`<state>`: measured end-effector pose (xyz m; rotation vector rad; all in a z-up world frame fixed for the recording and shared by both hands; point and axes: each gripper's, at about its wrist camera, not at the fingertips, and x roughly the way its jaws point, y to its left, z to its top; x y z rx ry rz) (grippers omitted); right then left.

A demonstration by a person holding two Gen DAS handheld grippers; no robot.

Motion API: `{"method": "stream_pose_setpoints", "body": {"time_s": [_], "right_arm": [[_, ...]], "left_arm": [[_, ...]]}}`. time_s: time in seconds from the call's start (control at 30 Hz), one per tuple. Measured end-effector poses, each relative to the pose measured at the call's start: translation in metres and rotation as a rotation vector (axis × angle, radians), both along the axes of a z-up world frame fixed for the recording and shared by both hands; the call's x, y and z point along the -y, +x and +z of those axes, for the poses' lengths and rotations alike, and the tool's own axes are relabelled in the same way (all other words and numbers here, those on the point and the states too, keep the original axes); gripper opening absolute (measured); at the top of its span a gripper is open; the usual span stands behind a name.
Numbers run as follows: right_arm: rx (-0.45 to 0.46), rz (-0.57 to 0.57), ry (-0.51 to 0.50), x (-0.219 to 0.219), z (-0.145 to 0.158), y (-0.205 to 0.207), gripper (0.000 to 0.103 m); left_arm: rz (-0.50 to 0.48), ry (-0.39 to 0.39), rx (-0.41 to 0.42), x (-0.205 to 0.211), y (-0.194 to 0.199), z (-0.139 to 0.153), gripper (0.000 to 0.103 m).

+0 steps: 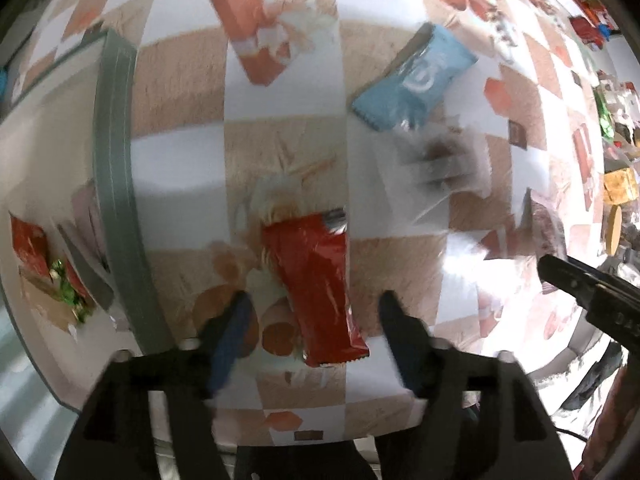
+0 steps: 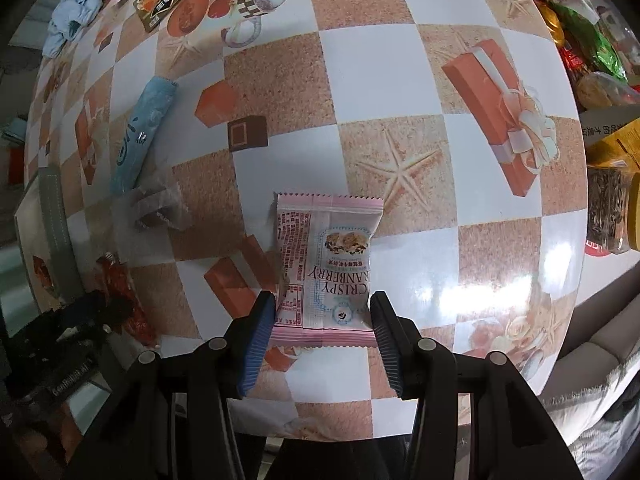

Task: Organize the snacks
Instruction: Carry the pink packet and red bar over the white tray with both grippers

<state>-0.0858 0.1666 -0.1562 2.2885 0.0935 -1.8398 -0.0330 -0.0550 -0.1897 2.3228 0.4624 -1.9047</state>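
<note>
Right gripper (image 2: 320, 320) jaws clamped on pink cranberry packet (image 2: 326, 264), light, crinkly; left gripper (image 1: 312, 312) jaws spread, straddling slippery red packet (image 1: 316, 284); pinch mid-body.

On the table (image 2: 400, 60) we see a cranberry packet (image 2: 326, 264) nearest us, between the right gripper (image 2: 320, 320) fingers. A long packet (image 2: 140, 136) lies far left; a jar (image 2: 608, 216) stands at the right edge.

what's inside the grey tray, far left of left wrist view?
Inside the grey tray: a red packet and a green foil wrapper on something tan. The picture is blurred, and the view's edge cuts off the rest of the tray.
</note>
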Motion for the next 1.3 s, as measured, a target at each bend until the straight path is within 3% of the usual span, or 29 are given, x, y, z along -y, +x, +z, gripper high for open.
{"method": "stream_pose_setpoints", "body": {"time_s": [0.13,0.27,0.33,0.37,0.47,0.53,0.57,0.67,0.8,1.0,1.3], "right_arm": [[-0.002,0.009,-0.008,0.001,0.005,-0.010,0.051],[0.027,0.026,0.005,0.010,0.001,-0.014,0.052],[0.031,0.034,0.019,0.012,-0.007,-0.016,0.065],[0.032,0.039,0.029,0.013,-0.010,-0.018,0.077],[0.012,0.042,0.045,0.017,-0.014,-0.020,0.077],[0.022,0.041,0.050,0.020,-0.019,-0.022,0.076],[0.030,0.041,0.051,0.021,-0.021,-0.022,0.066],[0.013,0.066,0.077,0.026,-0.023,-0.019,0.048],[0.028,0.053,0.035,0.025,-0.022,-0.014,0.045],[0.022,0.021,-0.014,0.016,-0.005,-0.006,0.045],[-0.010,-0.024,-0.090,0.013,0.029,-0.002,0.045]], "left_arm": [[0.021,-0.008,0.055,-0.001,0.014,-0.018,0.078],[-0.008,-0.060,0.039,0.003,0.009,-0.022,0.080],[-0.019,-0.078,0.031,-0.004,0.001,-0.021,0.080],[-0.017,-0.079,0.026,-0.005,0.000,-0.019,0.080],[-0.022,-0.084,0.017,-0.012,-0.007,-0.020,0.080],[-0.028,-0.085,0.011,-0.014,-0.003,-0.021,0.077],[-0.037,-0.086,0.003,-0.026,-0.006,-0.019,0.074],[-0.101,-0.087,-0.026,-0.039,-0.009,-0.007,0.031],[-0.124,-0.040,-0.029,-0.044,-0.012,-0.004,0.028],[-0.195,-0.026,-0.126,-0.047,-0.013,0.028,0.028],[-0.101,-0.009,-0.199,-0.011,-0.012,0.068,0.028]]}}
